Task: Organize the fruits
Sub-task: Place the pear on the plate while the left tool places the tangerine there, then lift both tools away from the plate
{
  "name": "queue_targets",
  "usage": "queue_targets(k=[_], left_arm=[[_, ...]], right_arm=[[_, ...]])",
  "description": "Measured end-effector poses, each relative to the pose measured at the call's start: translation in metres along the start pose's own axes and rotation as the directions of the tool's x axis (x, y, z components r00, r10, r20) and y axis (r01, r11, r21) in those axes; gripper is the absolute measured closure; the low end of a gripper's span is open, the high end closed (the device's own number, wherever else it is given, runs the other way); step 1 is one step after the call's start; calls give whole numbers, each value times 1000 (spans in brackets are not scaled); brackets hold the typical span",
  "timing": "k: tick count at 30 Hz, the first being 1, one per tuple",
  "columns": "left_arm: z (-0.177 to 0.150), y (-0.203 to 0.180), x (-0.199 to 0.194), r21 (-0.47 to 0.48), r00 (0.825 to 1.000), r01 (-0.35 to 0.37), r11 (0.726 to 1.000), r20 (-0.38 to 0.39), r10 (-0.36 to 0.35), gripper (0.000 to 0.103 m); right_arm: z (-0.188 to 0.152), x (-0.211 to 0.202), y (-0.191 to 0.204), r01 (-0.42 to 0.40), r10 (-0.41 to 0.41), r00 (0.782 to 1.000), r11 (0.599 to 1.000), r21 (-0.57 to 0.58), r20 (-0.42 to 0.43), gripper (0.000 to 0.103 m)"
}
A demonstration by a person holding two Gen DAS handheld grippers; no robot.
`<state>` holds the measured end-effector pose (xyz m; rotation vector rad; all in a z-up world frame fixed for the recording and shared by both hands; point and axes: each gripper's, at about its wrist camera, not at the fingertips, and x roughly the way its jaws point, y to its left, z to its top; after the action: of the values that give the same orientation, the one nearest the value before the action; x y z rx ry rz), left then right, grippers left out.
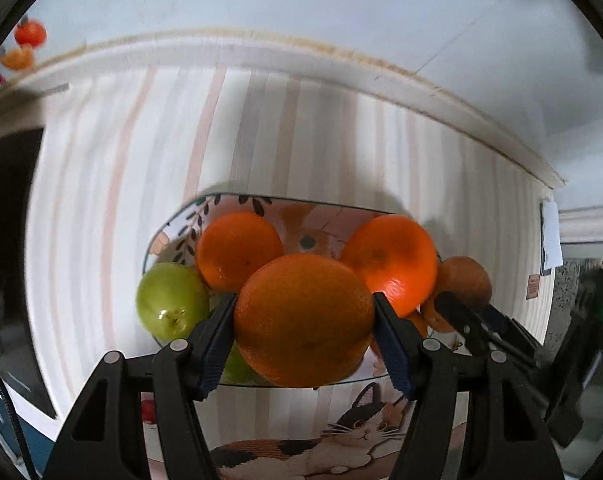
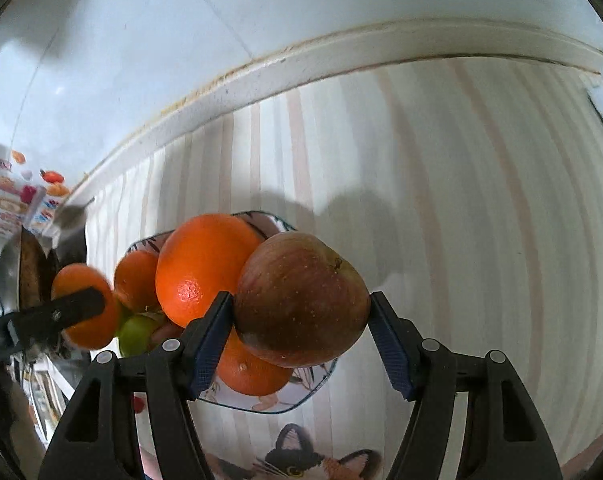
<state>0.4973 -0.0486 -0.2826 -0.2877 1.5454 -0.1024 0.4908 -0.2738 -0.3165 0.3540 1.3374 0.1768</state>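
Note:
My left gripper point(image 1: 304, 320) is shut on a large orange point(image 1: 303, 320) and holds it just above a patterned plate point(image 1: 173, 232). On the plate lie two more oranges point(image 1: 237, 250) point(image 1: 389, 258) and a green apple point(image 1: 171, 300). My right gripper point(image 2: 301, 312) is shut on a red apple point(image 2: 301, 300) over the same plate point(image 2: 321, 384), next to an orange point(image 2: 201, 264). In the left wrist view the red apple point(image 1: 463, 278) and the right gripper's fingers point(image 1: 461, 316) show at the plate's right edge. The left gripper's finger point(image 2: 73, 306) and its orange point(image 2: 81, 312) show at left in the right wrist view.
The plate sits on a striped tablecloth point(image 1: 301, 140) with a cat picture point(image 1: 357, 428) near me. A white wall ledge point(image 2: 341, 60) runs behind the table. A metal pan point(image 2: 9, 276) and colourful stickers point(image 2: 9, 200) are at the far left.

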Motion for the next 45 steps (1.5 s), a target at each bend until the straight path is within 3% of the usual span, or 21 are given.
queue_targets(k=[5, 13, 16, 20, 24, 34, 40, 45], left_arm=[[-3, 5, 22, -39, 998, 23, 999, -58, -25, 39], [-2, -1, 25, -18, 999, -30, 999, -39, 29, 39], [-1, -1, 18, -9, 1000, -25, 1000, -14, 25, 35], [-1, -1, 12, -1, 1000, -20, 1000, 1, 20, 21], [-3, -1, 9, 5, 999, -33, 999, 9, 33, 21], [-21, 3, -24, -9, 991, -72, 997, 116, 73, 20], [-56, 6, -48, 16, 973, -141, 990, 188, 136, 20], [-89, 10, -65, 25, 960, -173, 985, 226, 163, 20]], right_arm=[[-3, 4, 3, -18, 18, 1000, 1000, -18, -17, 32], [1, 9, -4, -57, 56, 997, 998, -3, -58, 31], [3, 10, -3, -73, 73, 995, 997, 7, -64, 27], [2, 8, -2, -83, 83, 994, 997, 11, -67, 13], [2, 4, -1, -77, 78, 995, 997, 15, -65, 10], [-2, -11, -2, -12, 13, 999, 1000, 14, -35, 7], [-22, -43, 20, 104, -102, 994, 993, -62, 37, 7], [-47, -69, 40, 156, -147, 986, 982, -111, 80, 7]])
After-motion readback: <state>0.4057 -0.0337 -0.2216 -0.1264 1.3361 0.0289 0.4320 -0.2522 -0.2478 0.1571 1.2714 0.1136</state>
